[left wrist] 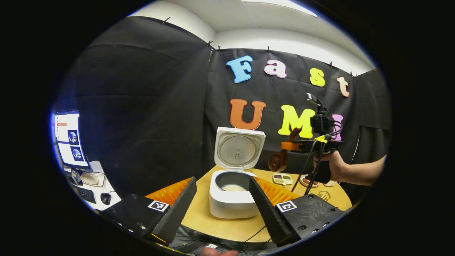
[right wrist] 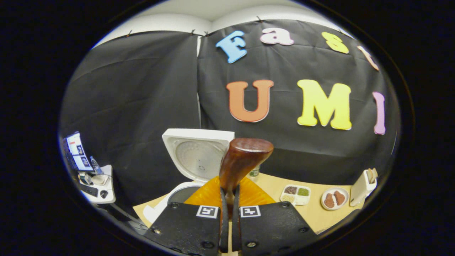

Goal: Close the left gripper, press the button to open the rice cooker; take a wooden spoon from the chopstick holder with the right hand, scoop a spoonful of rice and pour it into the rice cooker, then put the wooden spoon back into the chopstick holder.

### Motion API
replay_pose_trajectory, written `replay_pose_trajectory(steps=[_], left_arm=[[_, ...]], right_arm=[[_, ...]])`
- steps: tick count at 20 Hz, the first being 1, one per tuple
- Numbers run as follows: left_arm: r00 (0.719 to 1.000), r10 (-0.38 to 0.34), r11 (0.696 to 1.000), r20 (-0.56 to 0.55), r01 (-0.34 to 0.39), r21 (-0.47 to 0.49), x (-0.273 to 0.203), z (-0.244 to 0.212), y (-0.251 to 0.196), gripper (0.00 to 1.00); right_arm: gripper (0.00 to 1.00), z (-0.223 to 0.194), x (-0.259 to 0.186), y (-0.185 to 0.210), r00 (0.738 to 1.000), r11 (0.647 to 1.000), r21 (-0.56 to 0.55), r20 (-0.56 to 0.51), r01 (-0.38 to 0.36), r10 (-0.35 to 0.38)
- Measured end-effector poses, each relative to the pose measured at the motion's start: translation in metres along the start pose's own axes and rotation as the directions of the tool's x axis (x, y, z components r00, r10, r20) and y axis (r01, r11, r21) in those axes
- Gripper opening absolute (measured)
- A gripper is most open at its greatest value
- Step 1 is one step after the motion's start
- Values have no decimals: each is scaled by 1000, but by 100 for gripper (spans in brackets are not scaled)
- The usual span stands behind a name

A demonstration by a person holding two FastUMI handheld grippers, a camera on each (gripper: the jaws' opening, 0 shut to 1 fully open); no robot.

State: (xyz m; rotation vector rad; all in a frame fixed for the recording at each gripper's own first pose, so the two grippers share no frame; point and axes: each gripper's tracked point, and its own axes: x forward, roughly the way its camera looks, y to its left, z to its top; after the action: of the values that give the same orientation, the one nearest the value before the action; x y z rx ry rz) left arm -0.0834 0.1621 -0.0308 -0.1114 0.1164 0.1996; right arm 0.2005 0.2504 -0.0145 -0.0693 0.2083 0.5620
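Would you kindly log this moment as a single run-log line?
rice cooker: lid open, rice inside | right gripper: shut on wooden spoon, raised | left gripper: open, facing cooker

Lab booth: black cloth wall (left wrist: 142,106), monitor (left wrist: 69,138).

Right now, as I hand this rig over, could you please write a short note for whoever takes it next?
Left hand-held gripper: open, empty, facing the rice cooker.
Right hand-held gripper: shut on the wooden spoon, held up in the air right of the cooker.
Cooker: on the round wooden table, lid up, something pale lies in the pot.
Done: lid opened, spoon taken.
Unclear: whether the spoon has scooped yet; its bowl faces away.
Left: scoop and pour if needed, then return the spoon to the chopstick holder.
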Motion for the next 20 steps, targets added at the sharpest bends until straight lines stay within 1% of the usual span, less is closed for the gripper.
replay_pose_trajectory(steps=[2, 5, 10, 13, 16, 18, 20], left_arm=[[1000, -14, 1000, 13, 14, 11, 5, 5, -13, 94], [999, -38, 999, 28, 38, 14, 9, 8, -37, 94], [997, -76, 997, 23, 76, 17, 18, 4, -76, 94], [995, -96, 995, 30, 95, 16, 20, 0, -97, 94], [995, -103, 995, 4, 103, 5, 24, -5, -114, 94], [994, -106, 994, -6, 106, -6, 24, -5, -124, 94], [995, -101, 995, -11, 101, -11, 25, -3, -130, 94]], right_arm=[[9, 1, -28, -39, 999, 998, 40, 7, 45, -45], [8, -3, -70, -106, 989, 985, 81, 13, 149, -150], [9, -21, -135, -211, 952, 940, 154, -8, 305, -307], [9, -37, -164, -256, 931, 906, 223, -33, 360, -362], [9, -55, -184, -294, 909, 871, 266, -57, 412, -412], [9, -77, -189, -311, 898, 850, 296, -86, 436, -431], [9, -101, -182, -319, 896, 830, 341, -118, 441, -427]])
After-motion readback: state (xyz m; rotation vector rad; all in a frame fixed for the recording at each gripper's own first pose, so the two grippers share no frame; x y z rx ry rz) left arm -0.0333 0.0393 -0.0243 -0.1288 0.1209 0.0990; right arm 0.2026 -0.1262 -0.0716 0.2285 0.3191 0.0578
